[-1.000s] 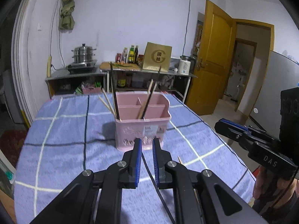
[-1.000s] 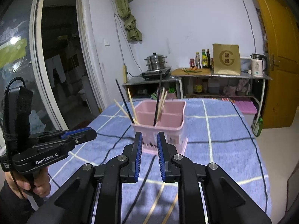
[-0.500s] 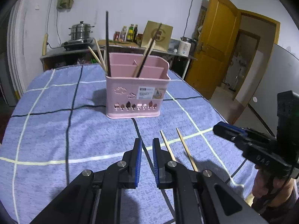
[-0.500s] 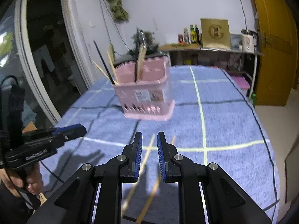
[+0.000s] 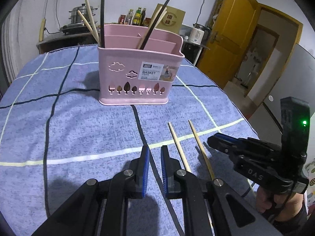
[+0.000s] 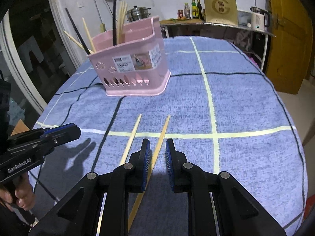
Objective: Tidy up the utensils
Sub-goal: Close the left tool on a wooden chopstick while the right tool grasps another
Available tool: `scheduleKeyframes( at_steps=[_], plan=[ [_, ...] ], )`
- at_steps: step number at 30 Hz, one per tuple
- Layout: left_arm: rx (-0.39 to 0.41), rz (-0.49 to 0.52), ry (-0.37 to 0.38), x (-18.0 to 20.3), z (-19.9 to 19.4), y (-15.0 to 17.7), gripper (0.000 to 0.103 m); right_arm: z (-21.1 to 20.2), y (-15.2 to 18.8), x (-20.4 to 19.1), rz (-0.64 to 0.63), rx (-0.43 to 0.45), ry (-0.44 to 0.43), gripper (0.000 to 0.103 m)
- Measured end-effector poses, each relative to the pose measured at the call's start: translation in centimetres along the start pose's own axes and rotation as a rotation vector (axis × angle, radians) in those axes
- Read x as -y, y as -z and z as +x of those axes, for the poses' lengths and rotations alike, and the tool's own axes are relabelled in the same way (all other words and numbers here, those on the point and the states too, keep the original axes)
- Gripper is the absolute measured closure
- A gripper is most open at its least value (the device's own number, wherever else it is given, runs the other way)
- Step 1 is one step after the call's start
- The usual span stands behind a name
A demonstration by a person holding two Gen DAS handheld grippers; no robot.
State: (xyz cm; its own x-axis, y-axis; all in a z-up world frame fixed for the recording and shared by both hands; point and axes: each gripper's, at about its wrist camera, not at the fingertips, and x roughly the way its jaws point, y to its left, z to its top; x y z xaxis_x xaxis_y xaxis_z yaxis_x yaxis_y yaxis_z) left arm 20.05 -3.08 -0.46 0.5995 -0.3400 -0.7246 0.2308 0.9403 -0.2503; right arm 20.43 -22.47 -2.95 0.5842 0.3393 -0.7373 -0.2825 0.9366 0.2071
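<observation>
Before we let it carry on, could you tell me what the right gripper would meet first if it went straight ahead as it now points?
Probably the chopstick lying between the right gripper fingers, then the tablecloth; depth is unclear.

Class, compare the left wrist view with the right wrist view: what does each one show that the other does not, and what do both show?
Only the left wrist view shows the open doorway past the yellow door and the right gripper from the side, with a green light on its body.

Only the right wrist view shows the dark glass door and the left gripper from the side.

Both show the pink utensil basket holding chopsticks, two loose wooden chopsticks on the blue checked cloth, and the steamer pot.
</observation>
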Motion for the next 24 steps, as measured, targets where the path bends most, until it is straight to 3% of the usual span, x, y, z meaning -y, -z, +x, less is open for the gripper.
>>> scheduleKeyframes(
  at_steps=[8, 12, 24],
  plan=[
    [-0.033, -0.009, 0.023, 0.2, 1.8, -0.4, 0.092, 2.5, -0.3, -0.4, -0.018, -0.064, 0.022, 0.086],
    [-0.055, -0.012, 0.035, 0.5, 2.7, -0.7, 0.092, 2.6, -0.4, -0.1, -0.039, -0.065, 0.026, 0.093],
    [-0.142, -0.006, 0.065, 2.7, 7.1, -1.7, 0.09, 1.9, -0.4, 1.8, -0.076, -0.079, 0.03, 0.093]
  ],
)
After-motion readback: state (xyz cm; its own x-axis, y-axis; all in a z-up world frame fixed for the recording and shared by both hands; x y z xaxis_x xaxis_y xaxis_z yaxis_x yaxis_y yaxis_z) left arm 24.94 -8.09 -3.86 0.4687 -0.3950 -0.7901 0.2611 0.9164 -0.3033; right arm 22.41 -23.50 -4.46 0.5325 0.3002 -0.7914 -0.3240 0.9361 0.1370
